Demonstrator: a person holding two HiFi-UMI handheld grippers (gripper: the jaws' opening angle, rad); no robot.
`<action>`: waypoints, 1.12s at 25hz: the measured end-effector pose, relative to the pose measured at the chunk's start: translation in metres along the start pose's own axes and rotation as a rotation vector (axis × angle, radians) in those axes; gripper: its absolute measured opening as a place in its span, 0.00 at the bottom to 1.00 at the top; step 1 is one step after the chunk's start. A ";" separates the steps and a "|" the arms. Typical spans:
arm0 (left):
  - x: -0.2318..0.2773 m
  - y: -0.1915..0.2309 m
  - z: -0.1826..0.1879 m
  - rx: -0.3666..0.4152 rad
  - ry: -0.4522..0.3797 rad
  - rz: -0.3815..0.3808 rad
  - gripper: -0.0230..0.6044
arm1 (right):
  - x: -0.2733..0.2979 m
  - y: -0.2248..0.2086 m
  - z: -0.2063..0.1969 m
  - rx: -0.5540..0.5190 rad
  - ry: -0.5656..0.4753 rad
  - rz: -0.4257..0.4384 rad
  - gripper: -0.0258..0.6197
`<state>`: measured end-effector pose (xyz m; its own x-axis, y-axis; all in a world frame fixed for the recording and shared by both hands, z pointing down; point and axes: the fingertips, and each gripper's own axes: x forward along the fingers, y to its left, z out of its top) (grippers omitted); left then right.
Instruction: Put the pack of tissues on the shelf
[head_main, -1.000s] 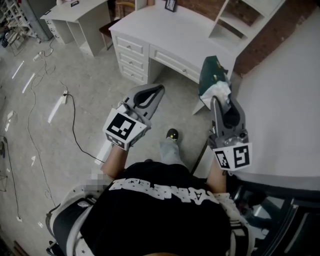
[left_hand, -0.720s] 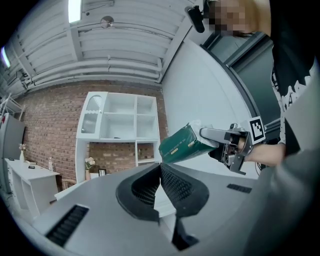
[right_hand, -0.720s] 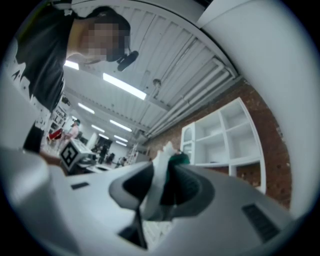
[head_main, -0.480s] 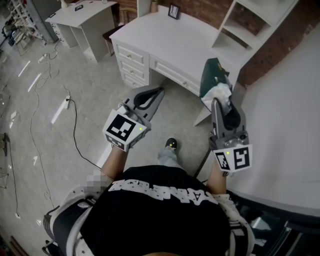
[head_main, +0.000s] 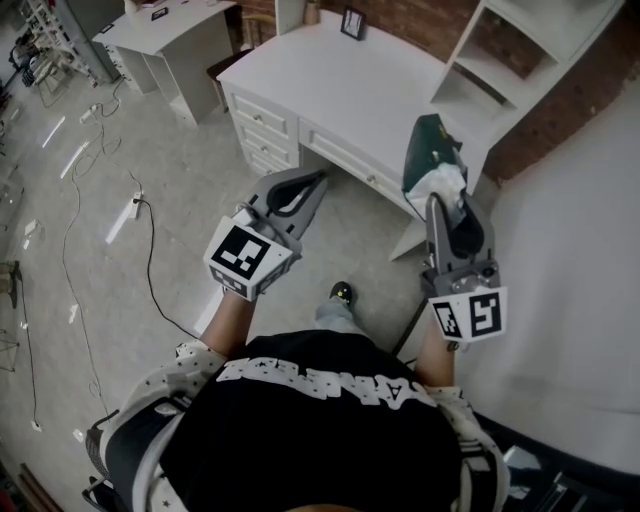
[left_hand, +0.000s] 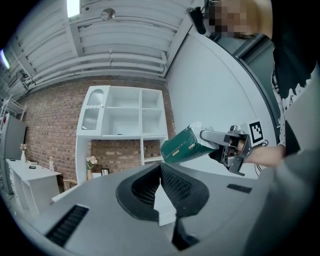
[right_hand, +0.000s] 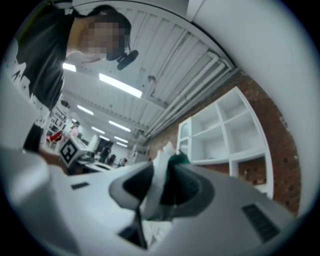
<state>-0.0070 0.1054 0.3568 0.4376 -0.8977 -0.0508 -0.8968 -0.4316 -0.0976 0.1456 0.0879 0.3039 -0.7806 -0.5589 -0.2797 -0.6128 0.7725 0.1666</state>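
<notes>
My right gripper (head_main: 441, 203) is shut on the pack of tissues (head_main: 430, 152), a dark green pack with white tissue sticking out of it. The left gripper view shows the pack (left_hand: 184, 147) held out level from the right gripper (left_hand: 210, 136). In the right gripper view the pack (right_hand: 176, 167) is pinched between the pads. The white shelf (head_main: 503, 62) stands ahead against a brick wall, beyond the pack; its open compartments (left_hand: 124, 119) (right_hand: 223, 134) look bare. My left gripper (head_main: 318, 181) (left_hand: 160, 169) is shut with nothing in it, held over the floor to the left of the pack.
A white desk with drawers (head_main: 335, 85) stands under and left of the shelf, a small picture frame (head_main: 351, 22) on it. Another white desk (head_main: 168, 27) is at the far left. A cable and power strip (head_main: 133, 204) lie on the floor. A white wall panel (head_main: 570, 250) runs along the right.
The desk and shelf have slid down and nearer in the head view as the person walks toward them. Both grippers keep their pose, the pack still gripped.
</notes>
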 end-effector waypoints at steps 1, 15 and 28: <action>0.003 0.003 0.000 -0.001 0.001 0.003 0.09 | 0.003 -0.003 -0.001 0.001 -0.002 0.003 0.23; 0.099 0.065 -0.006 0.004 0.041 0.067 0.09 | 0.084 -0.089 -0.030 0.026 -0.021 0.067 0.23; 0.103 0.066 -0.004 0.008 0.044 0.084 0.09 | 0.088 -0.091 -0.025 0.017 -0.048 0.088 0.23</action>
<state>-0.0216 -0.0157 0.3493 0.3576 -0.9337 -0.0151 -0.9295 -0.3543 -0.1028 0.1297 -0.0395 0.2879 -0.8242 -0.4740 -0.3098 -0.5396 0.8232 0.1762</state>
